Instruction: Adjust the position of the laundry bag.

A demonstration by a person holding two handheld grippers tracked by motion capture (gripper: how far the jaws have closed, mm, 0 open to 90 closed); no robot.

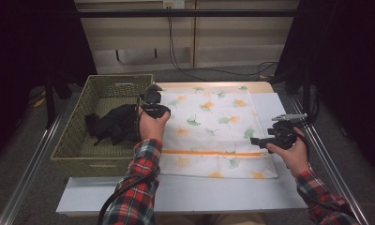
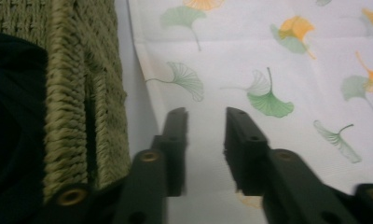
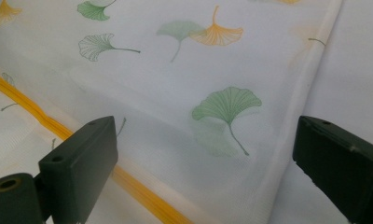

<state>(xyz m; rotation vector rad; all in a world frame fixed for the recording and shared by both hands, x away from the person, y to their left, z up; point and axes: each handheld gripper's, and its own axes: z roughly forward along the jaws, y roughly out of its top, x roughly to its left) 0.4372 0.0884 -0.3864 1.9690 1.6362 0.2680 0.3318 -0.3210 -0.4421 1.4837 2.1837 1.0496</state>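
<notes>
1. The left gripper (image 1: 152, 98), black and two-jawed, is held in the person's left hand (image 1: 151, 124), with the forearm in a red plaid sleeve (image 1: 136, 187) reaching forward from the bottom edge.
2. Its jaws stand partly apart with nothing between them.
3. The right gripper (image 1: 257, 140), also black, sits in the right hand (image 1: 291, 152), pointing left.
4. Its jaws gape wide and hold nothing.

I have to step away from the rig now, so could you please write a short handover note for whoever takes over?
Left gripper: jaws partly apart, nothing between them, at the basket's right wall.
Right gripper: jaws wide, empty, over the right edge of the leaf-print mesh bag.
Dark garment lies bunched in the basket. Bag lies flat on the table, orange zip near the front.
Done: nothing visibly bagged.
Left: probably the garment goes into the bag.
</notes>
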